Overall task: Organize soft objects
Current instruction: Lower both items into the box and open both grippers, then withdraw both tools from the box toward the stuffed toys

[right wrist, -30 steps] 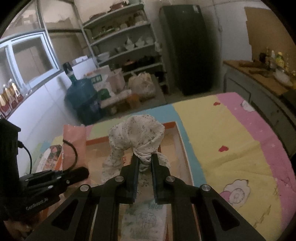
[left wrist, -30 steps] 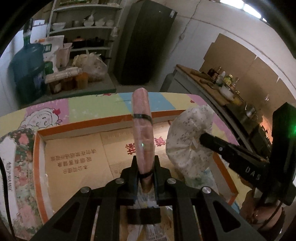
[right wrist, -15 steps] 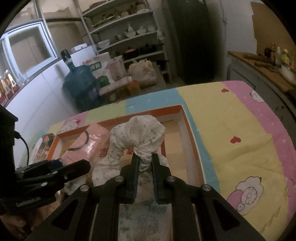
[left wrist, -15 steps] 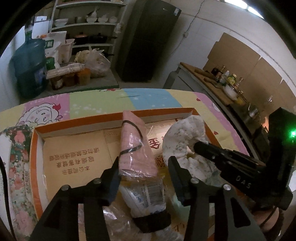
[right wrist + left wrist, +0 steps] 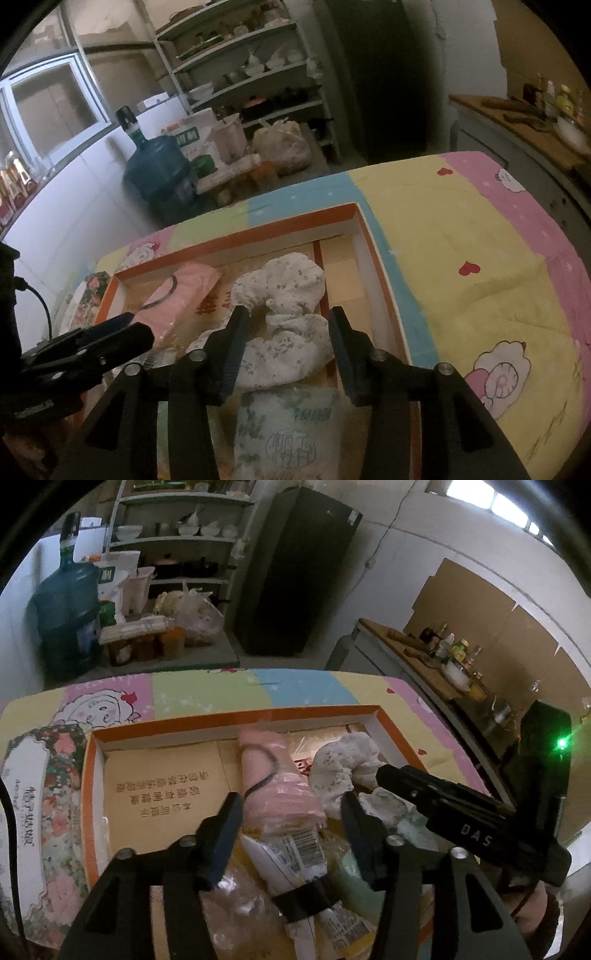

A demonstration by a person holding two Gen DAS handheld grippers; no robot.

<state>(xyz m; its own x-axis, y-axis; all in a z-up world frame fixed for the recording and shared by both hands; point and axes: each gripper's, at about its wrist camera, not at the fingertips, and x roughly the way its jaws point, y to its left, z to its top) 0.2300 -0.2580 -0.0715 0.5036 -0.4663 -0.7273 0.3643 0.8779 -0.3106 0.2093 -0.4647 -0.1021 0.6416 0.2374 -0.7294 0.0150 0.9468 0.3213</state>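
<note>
An orange-rimmed cardboard box (image 5: 236, 716) lies on the table. Inside it a pink wrapped pack (image 5: 277, 782) with a black band lies flat, and my left gripper (image 5: 291, 808) is over its near end. Its jaws are opening and the pads stand clear of the pack. Beside it rests a white floral cloth bundle (image 5: 284, 280). My right gripper (image 5: 288, 317) straddles the bundle, jaws opening, pads off the cloth. A pale green tissue pack (image 5: 288, 435) lies under that gripper. The pink pack (image 5: 181, 295) and the left gripper (image 5: 122, 332) also show in the right wrist view.
A pastel patchwork blanket (image 5: 461, 229) covers the table around the box. A floral tissue box (image 5: 26, 786) sits left of the box. Beyond the table stand a blue water jug (image 5: 66, 616), shelves (image 5: 177, 539), a black fridge (image 5: 295, 572) and a counter with bottles (image 5: 443, 653).
Both grippers went from shut to open. The pink pack dropped from upright to lying in the box. The floral bundle sank out of the right jaws onto the box floor.
</note>
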